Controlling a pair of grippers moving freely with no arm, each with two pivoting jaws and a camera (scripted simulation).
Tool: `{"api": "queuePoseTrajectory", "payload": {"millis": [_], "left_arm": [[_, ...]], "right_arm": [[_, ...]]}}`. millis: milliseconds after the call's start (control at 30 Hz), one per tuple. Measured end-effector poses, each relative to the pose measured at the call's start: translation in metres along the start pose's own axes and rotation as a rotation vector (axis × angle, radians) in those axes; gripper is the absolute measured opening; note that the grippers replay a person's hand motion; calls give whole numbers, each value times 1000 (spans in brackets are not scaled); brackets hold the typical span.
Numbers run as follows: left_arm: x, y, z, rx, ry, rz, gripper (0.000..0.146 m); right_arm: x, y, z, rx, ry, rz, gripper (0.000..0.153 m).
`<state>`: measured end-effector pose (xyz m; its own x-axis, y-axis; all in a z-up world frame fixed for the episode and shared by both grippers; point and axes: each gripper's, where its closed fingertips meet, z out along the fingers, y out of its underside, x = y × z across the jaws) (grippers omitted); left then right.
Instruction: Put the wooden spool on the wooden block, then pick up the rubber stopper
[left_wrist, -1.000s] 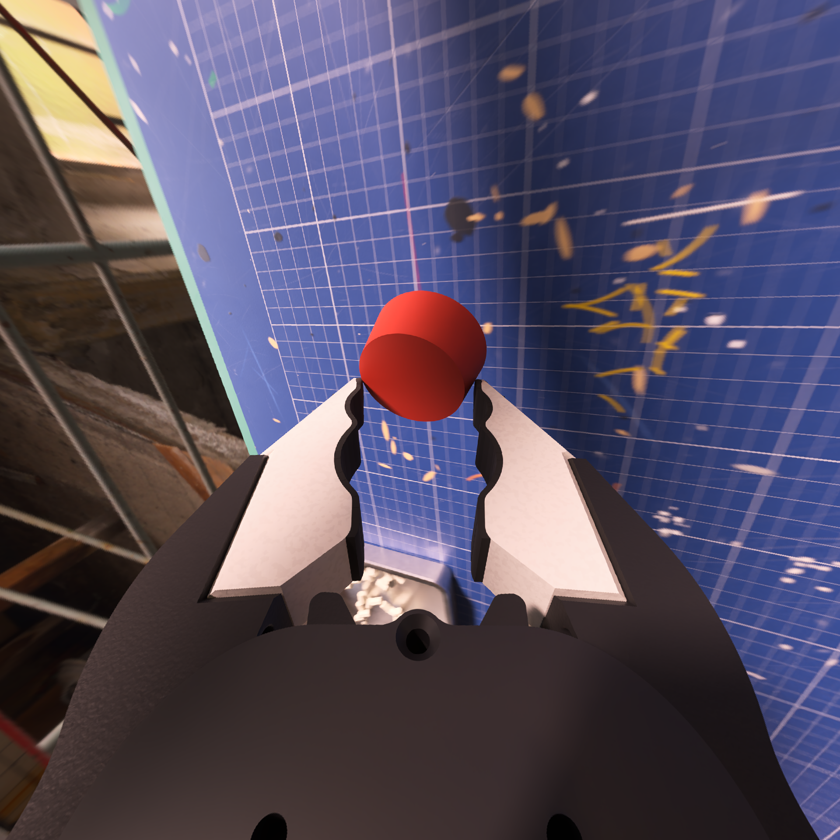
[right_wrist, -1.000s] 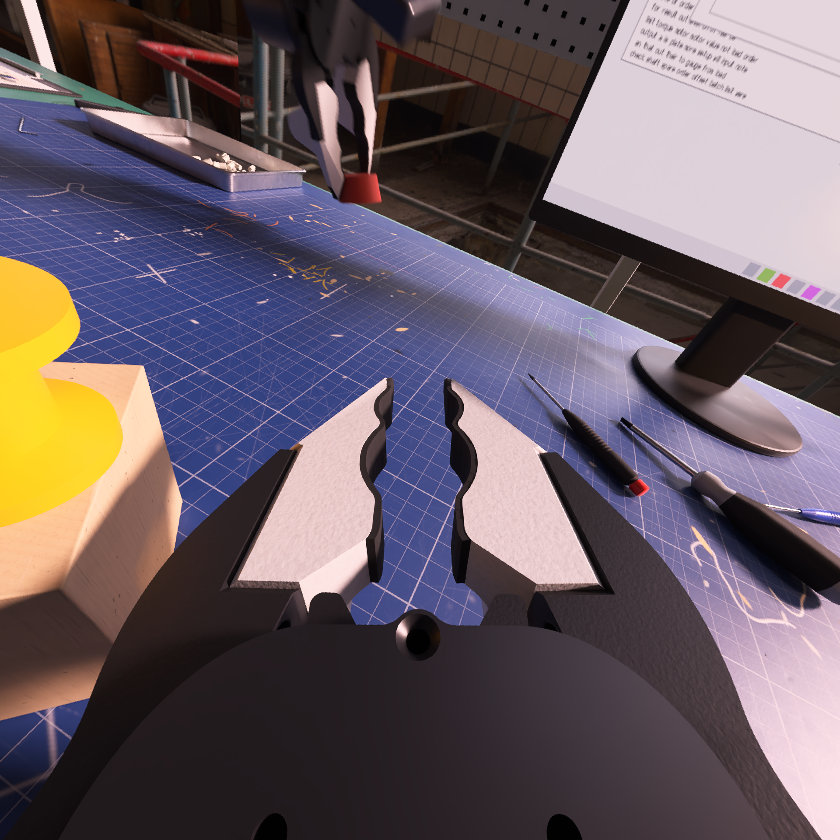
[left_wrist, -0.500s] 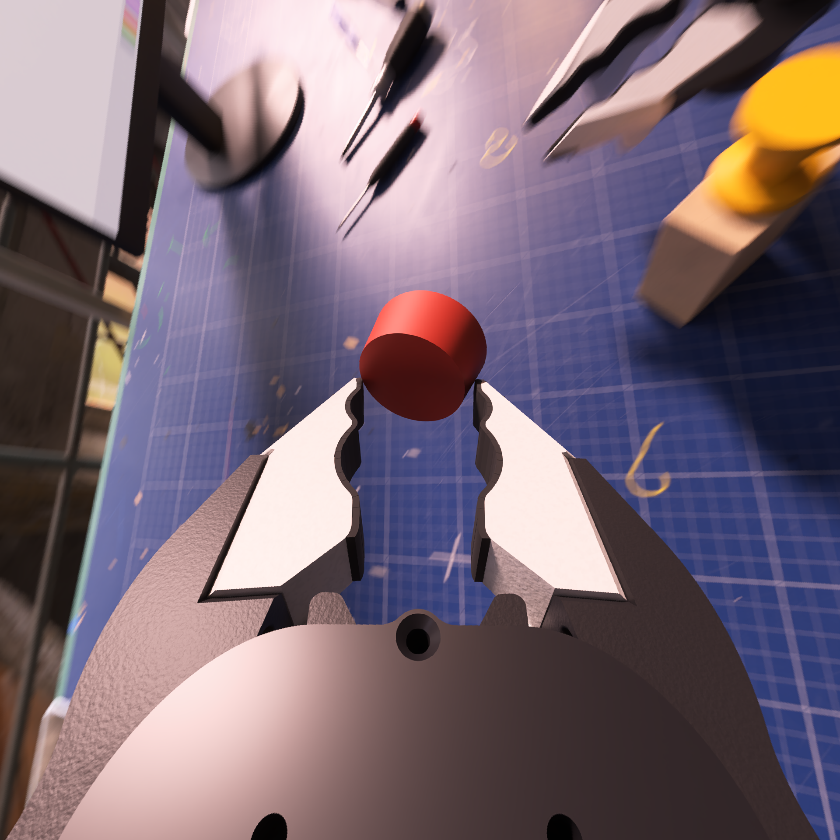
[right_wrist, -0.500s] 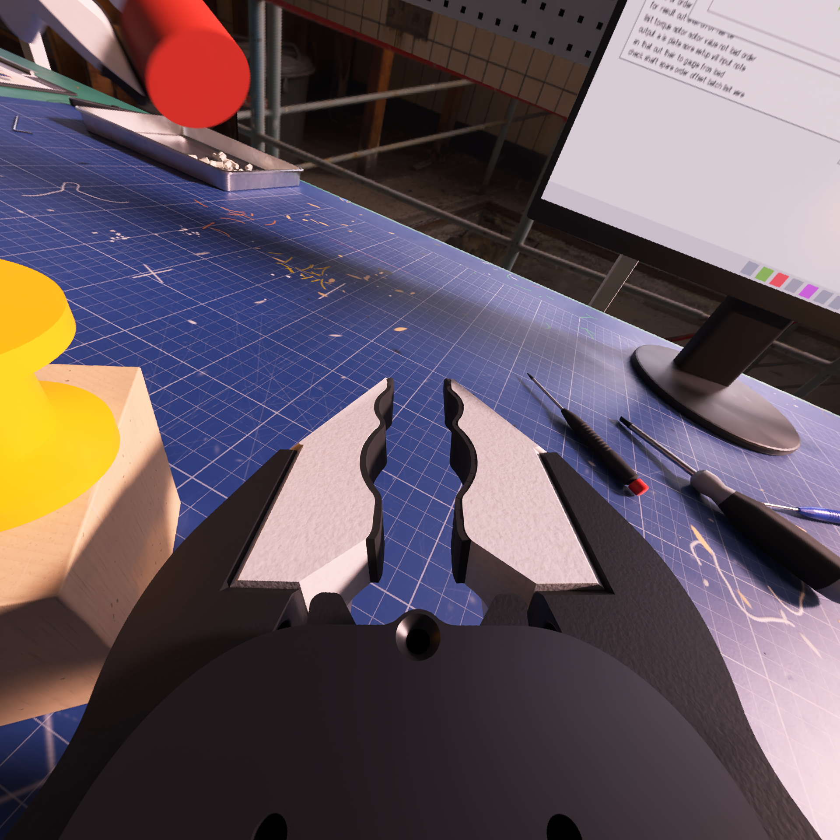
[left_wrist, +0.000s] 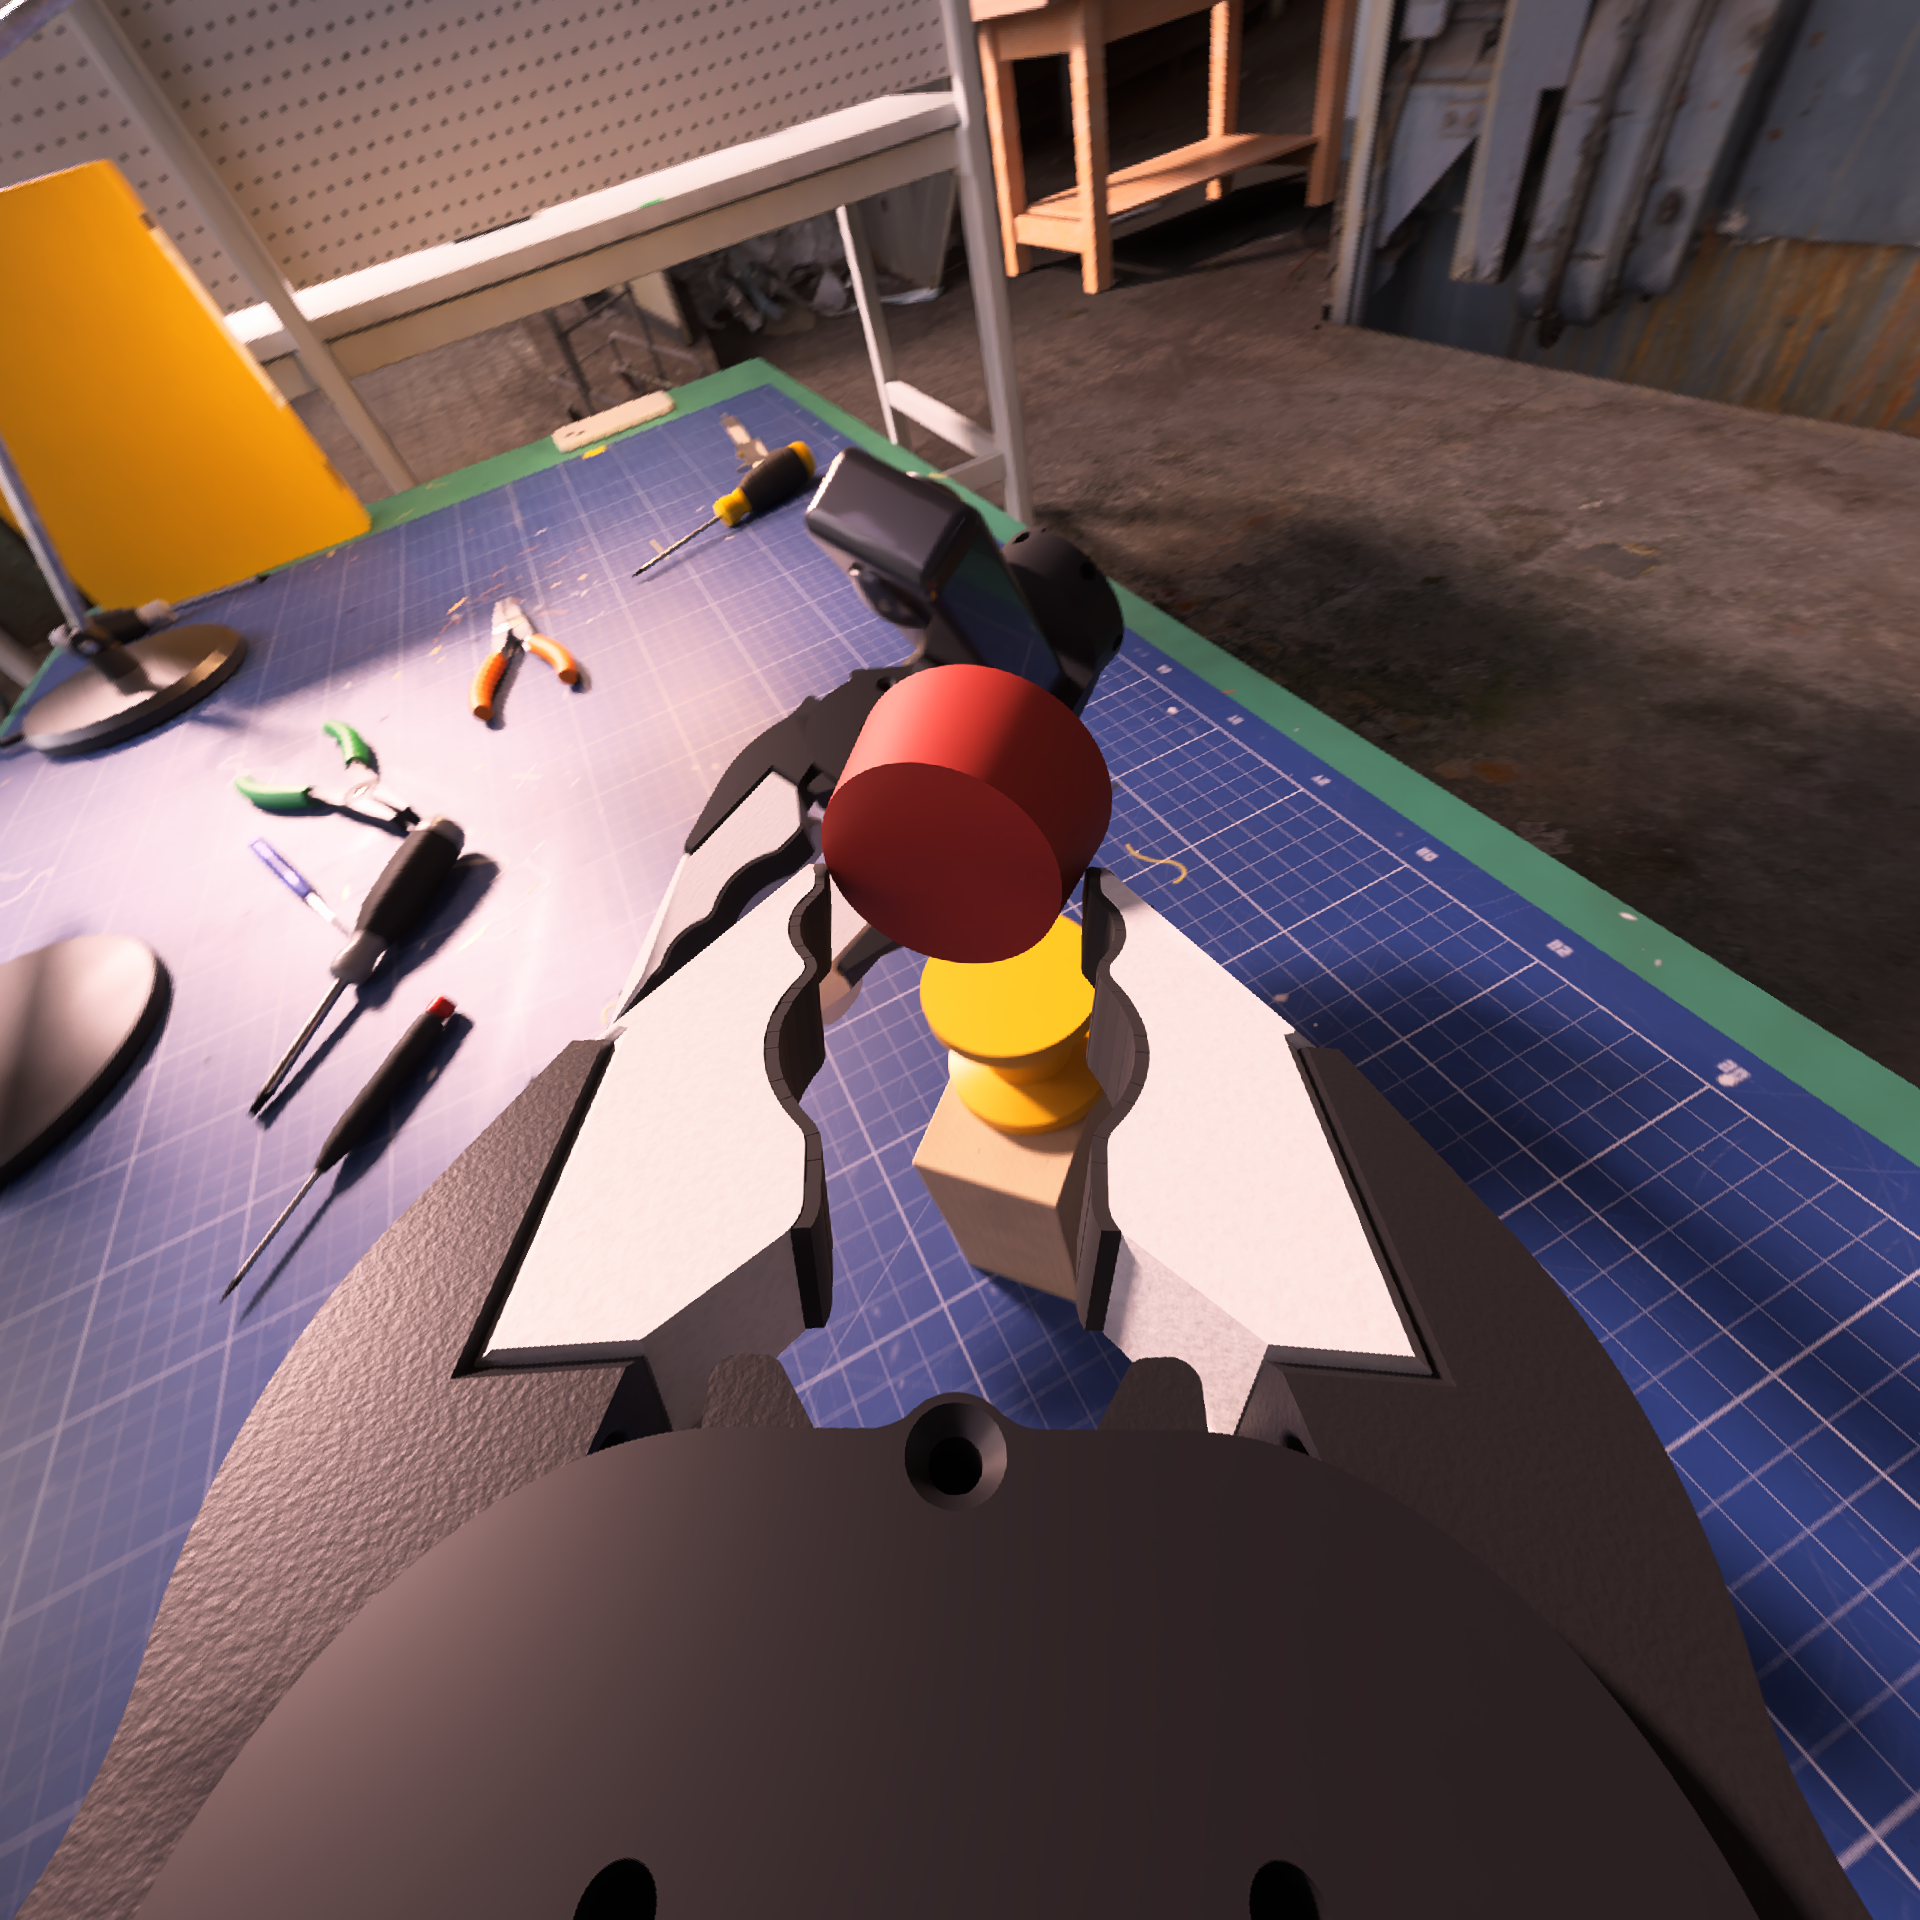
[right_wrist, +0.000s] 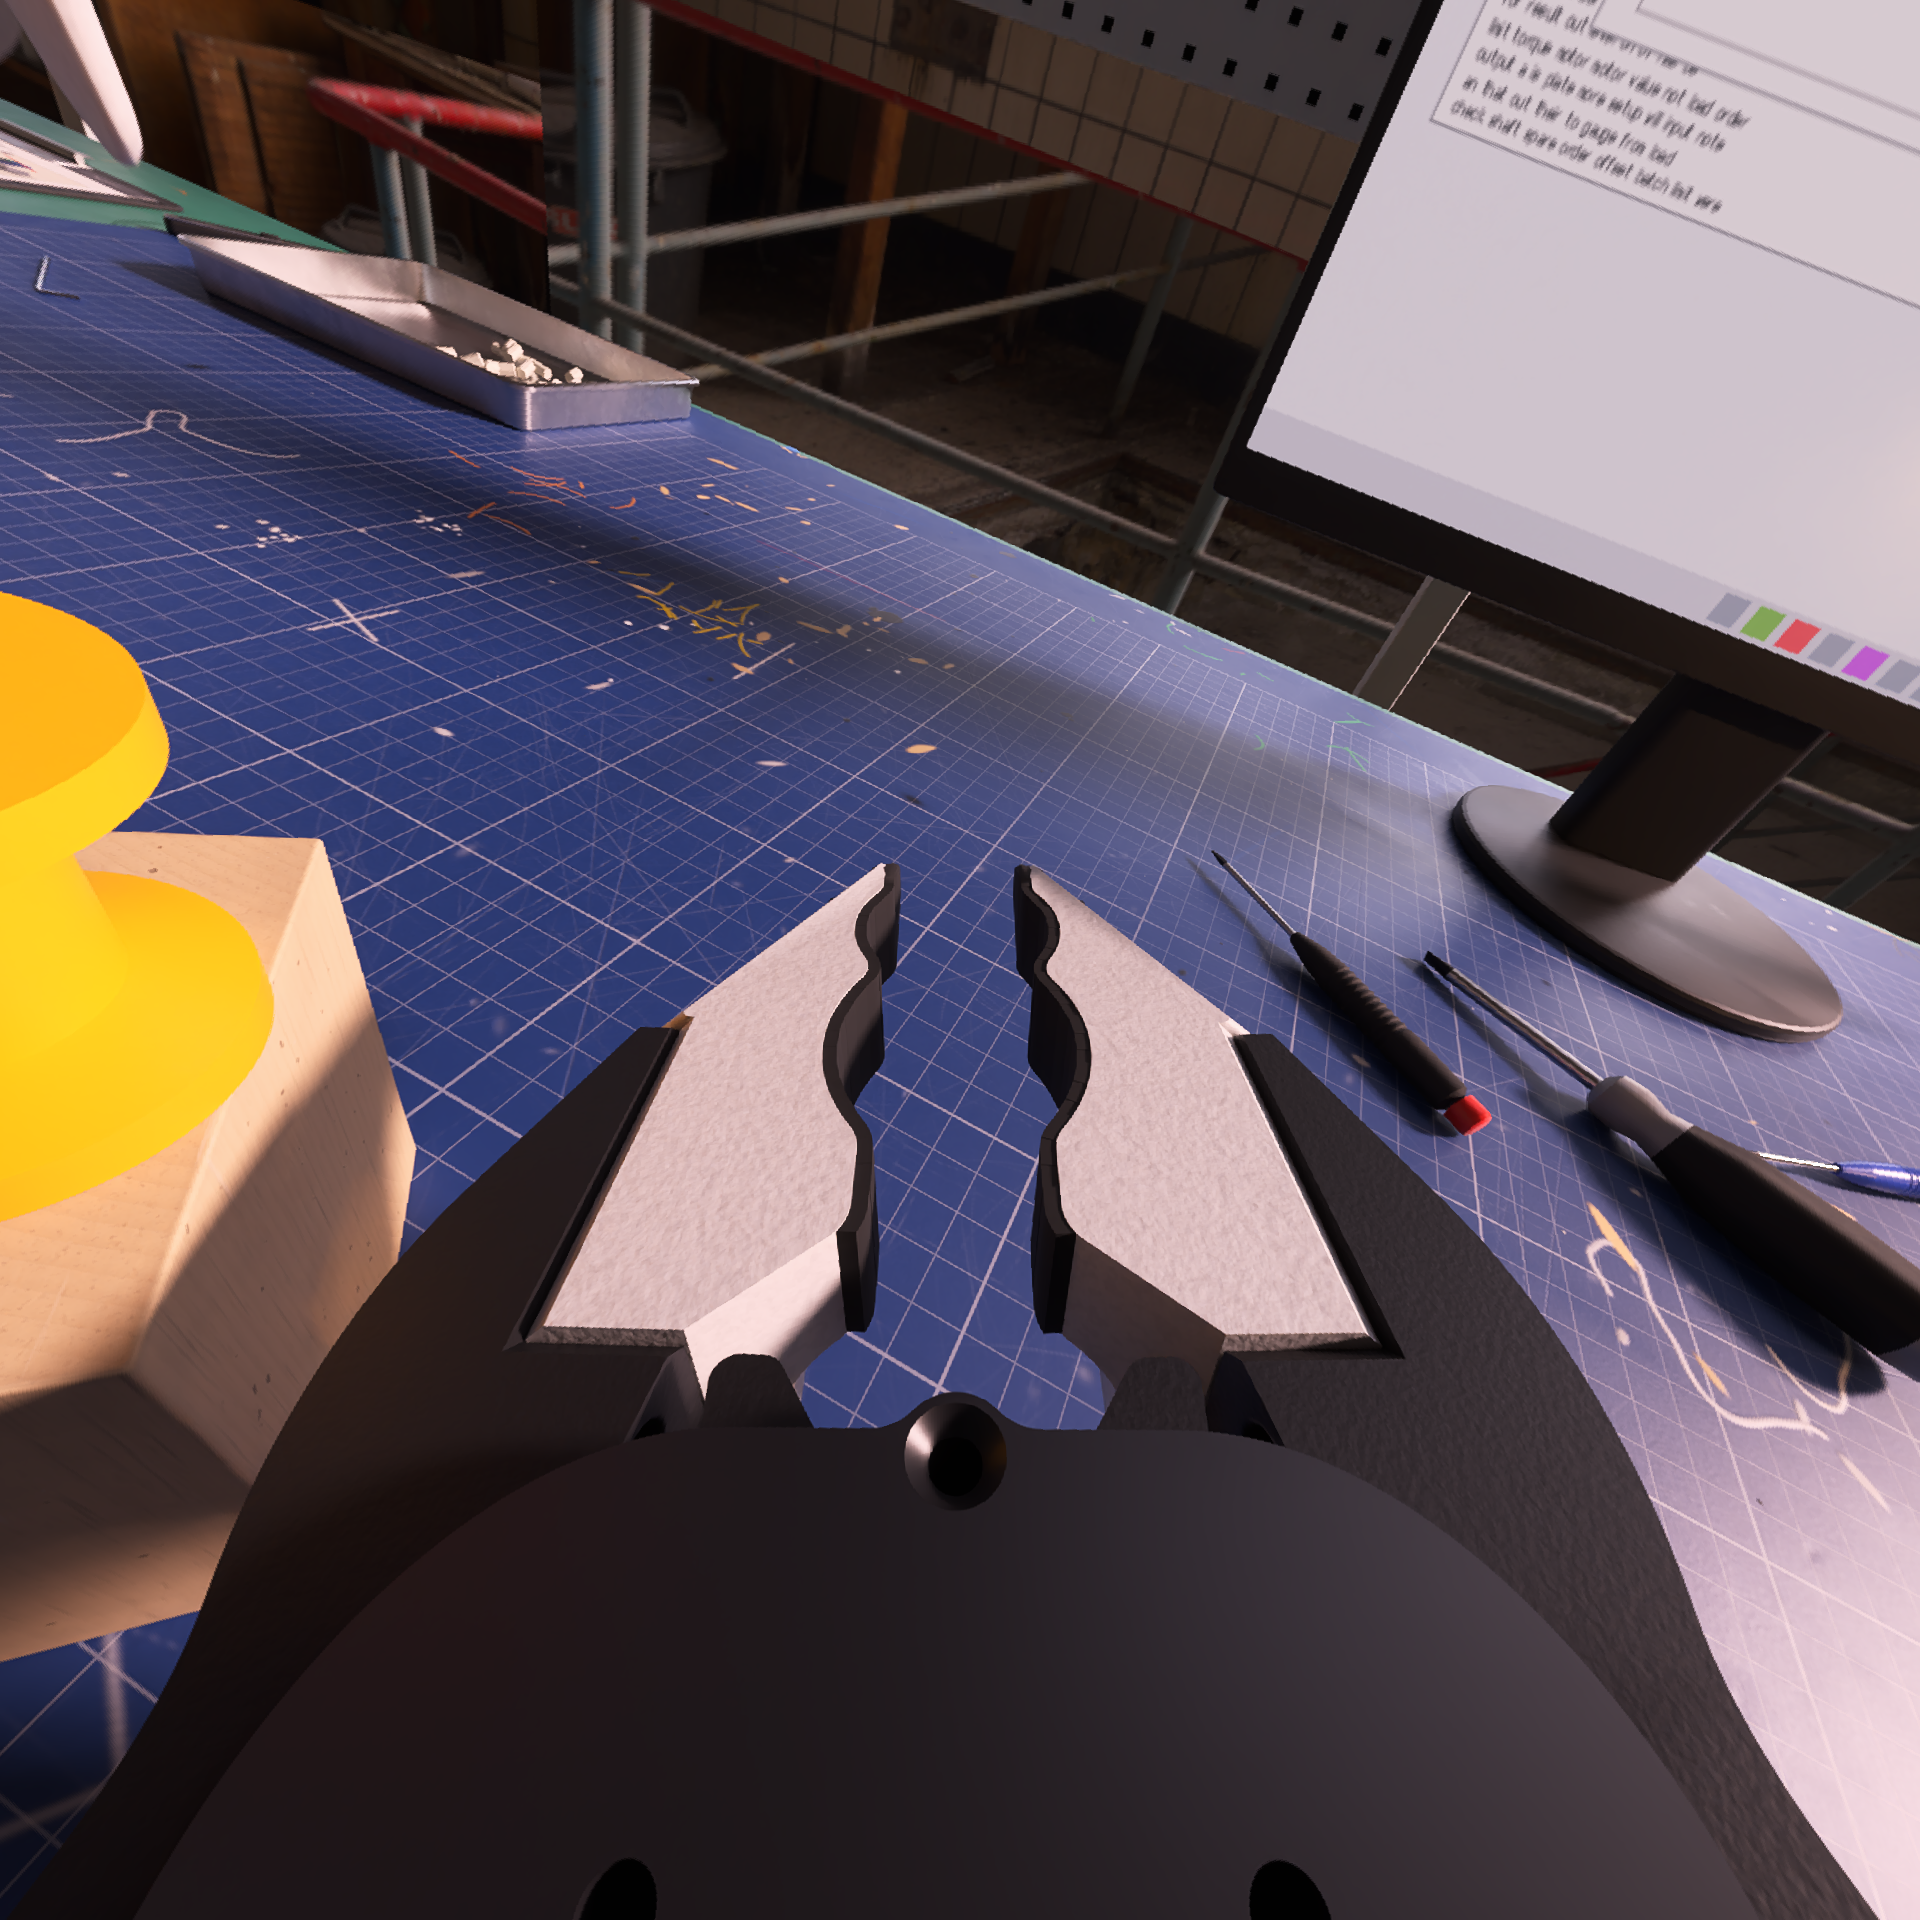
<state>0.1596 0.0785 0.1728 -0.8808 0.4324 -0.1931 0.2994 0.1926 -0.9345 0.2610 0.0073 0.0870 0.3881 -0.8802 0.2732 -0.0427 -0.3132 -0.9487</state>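
My left gripper (left_wrist: 956, 883) is shut on the red rubber stopper (left_wrist: 961, 810), held at its fingertips in the air above the mat. Below and beyond it, the yellow wooden spool (left_wrist: 1013, 1029) stands upright on the pale wooden block (left_wrist: 997, 1195). My right gripper (right_wrist: 956, 878) is open and empty, low over the blue mat just right of the block (right_wrist: 239, 1195) and spool (right_wrist: 73, 904). It also shows in the left wrist view (left_wrist: 727, 862) behind the stopper.
Black screwdrivers (right_wrist: 1361, 1008) (right_wrist: 1714, 1153) and a monitor base (right_wrist: 1642, 914) lie right of my right gripper. A metal tray (right_wrist: 416, 312) sits at the far edge. Orange pliers (left_wrist: 520, 655), green-handled pliers (left_wrist: 301, 790) and a yellow-handled screwdriver (left_wrist: 764, 488) lie on the mat. The table's green edge (left_wrist: 1455, 810) runs on the right.
My left gripper has swung round with the stopper and now faces the spool, the block and the right gripper. The stopper has left the right wrist view. The right gripper has not moved.
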Motion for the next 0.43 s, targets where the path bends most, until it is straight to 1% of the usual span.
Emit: {"api": "queuePoseTrajectory", "payload": {"millis": [100, 200, 333, 433], "left_arm": [[5, 2, 14, 9, 52, 19, 48], [7, 13, 22, -10, 122, 23, 48], [2, 21, 25, 64, 191, -70, 48], [1, 22, 25, 116, 206, -101, 48]], "right_arm": [[0, 0, 0, -1, -1, -1, 22], [0, 0, 0, -1, -1, 0, 22], [-1, 0, 1, -2, -2, 0, 22], [-1, 0, 1, -3, -3, -1, 22]]}}
